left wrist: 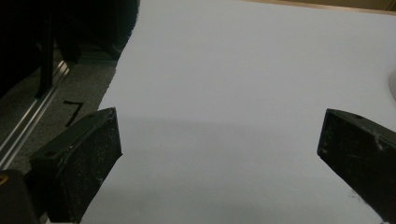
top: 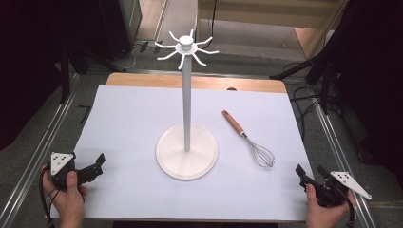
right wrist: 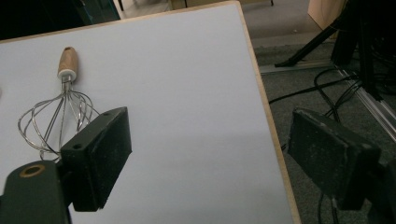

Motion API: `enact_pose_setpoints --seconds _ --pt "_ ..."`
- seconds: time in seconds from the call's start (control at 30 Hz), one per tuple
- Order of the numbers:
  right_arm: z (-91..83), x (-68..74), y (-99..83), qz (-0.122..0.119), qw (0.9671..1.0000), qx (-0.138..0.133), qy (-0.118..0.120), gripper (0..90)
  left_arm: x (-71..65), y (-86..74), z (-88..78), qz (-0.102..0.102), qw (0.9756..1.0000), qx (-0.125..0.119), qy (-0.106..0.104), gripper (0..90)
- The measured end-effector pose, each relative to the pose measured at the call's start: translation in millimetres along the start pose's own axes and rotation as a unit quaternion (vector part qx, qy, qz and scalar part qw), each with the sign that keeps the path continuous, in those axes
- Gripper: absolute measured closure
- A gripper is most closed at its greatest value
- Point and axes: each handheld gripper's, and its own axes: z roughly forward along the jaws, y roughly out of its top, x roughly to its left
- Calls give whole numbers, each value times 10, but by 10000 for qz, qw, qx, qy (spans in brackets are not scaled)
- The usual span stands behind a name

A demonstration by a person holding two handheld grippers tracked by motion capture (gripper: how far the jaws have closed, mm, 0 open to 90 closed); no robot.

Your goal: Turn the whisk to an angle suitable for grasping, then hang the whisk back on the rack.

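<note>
Whisk point(top: 251, 139) lies on the counter point(top: 128, 142) at two o'clock from the white stand point(top: 187, 151). Left gripper point(top: 97, 166) and right gripper point(top: 310, 175) fingers are wide open, holding nothing.

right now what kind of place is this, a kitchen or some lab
Probably a lab or recording setup, not a kitchen: a table with a white cover sits in a metal rail frame, dark tripods and loose cables ring it, and only a whisk and hook stand are laid out.
</note>
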Motion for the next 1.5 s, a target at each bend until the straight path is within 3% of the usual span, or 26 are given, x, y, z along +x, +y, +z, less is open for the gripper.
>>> enact_pose_setpoints --seconds 0.1,0.17,0.33,0.43,0.57,0.6,0.7,0.77,0.87,1.0,1.17,1.5 --pt "3 0 4 -6 10000 -15 -57 189 -7 -1 3 33 10000 14 17 2" --pt "-17 9 7 -54 9999 -100 28 317 -16 -6 -10 100 9999 -32 32 2" --pt "2 32 36 -231 9996 -98 112 384 -25 -3 -3 107 9999 -1 50 2" --pt "29 38 68 -333 9988 48 358 394 -24 -2 3 89 10000 7 37 2" --pt "49 76 117 -590 9974 147 397 354 -11 -3 -3 68 10000 0 4 2" --pt "51 94 125 -676 9972 107 313 359 -10 -3 -3 60 10000 -6 8 2" --pt "37 129 157 -666 9971 166 318 355 -12 -4 -4 70 10000 -8 13 2" --pt "12 152 201 -566 9954 330 698 327 -10 -5 -4 60 10000 -21 6 2" --pt "3 179 225 -604 9939 436 809 311 -6 -5 -7 23 10000 -30 -9 2" --pt "-12 242 307 -592 9896 683 1117 330 5 -4 -3 -24 10000 -31 -29 2" --pt "-27 303 389 -664 9867 829 1229 344 16 -2 -2 -72 10000 -4 -47 2" --pt "7 317 462 -929 9827 1121 1142 325 30 -12 -22 -119 9998 -111 -87 2"
